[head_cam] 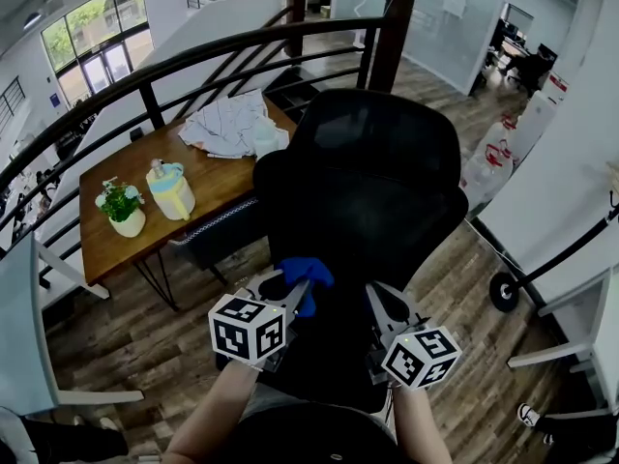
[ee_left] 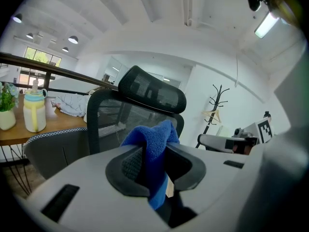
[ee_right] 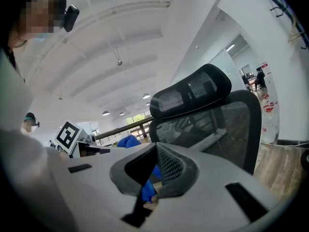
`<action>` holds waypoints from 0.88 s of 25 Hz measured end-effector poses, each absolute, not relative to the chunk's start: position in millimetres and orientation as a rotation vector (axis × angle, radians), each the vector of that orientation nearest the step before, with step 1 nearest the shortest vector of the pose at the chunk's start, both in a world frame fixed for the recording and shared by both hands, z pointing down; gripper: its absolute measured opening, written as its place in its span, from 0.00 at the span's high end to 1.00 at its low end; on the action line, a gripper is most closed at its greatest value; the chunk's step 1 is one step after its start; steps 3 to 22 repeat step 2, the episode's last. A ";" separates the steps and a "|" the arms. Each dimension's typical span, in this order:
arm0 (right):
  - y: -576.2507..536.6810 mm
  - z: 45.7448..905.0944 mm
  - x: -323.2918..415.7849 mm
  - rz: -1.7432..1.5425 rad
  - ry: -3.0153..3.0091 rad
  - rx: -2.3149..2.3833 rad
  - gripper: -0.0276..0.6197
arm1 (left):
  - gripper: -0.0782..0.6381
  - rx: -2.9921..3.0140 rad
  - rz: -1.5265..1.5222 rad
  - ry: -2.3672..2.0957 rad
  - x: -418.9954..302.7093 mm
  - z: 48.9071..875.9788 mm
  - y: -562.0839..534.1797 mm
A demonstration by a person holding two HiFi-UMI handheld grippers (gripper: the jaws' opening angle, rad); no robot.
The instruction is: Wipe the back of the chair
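The black mesh office chair (head_cam: 377, 172) stands right in front of me, its back turned toward me. My left gripper (head_cam: 302, 293) is shut on a folded blue cloth (head_cam: 308, 272), held just short of the chair's back, lower left. In the left gripper view the cloth (ee_left: 152, 141) bulges up from between the jaws of the left gripper (ee_left: 154, 158), with the mesh back (ee_left: 108, 115) and headrest (ee_left: 154, 88) beyond. My right gripper (head_cam: 387, 303) hovers beside it, shut and holding nothing. The right gripper (ee_right: 155, 170) faces the chair (ee_right: 217, 124), with the blue cloth (ee_right: 129, 140) showing to the left behind its jaws.
A wooden table (head_cam: 208, 196) behind the chair at left carries a potted plant (head_cam: 123, 208), a yellow pitcher (head_cam: 172, 191) and a crumpled white cloth (head_cam: 232, 124). A dark curved railing (head_cam: 193, 61) runs behind it. Water bottles (head_cam: 493, 158) stand to the right. A coat rack (ee_left: 217, 103) stands farther off.
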State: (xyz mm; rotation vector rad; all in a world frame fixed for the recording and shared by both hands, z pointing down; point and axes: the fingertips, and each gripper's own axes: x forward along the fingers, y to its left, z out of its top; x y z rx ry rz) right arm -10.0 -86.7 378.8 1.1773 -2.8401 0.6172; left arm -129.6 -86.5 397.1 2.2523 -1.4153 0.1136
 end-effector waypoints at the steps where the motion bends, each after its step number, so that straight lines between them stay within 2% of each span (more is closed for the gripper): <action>1: -86.3 380.0 -8.4 0.617 -2.835 1.181 0.92 | 0.77 2.254 0.110 -1.410 -127.6 397.1 -86.8; 22: -86.0 381.3 -6.8 0.616 -2.830 1.185 0.92 | 0.77 2.256 0.107 -1.405 -125.5 397.0 -87.0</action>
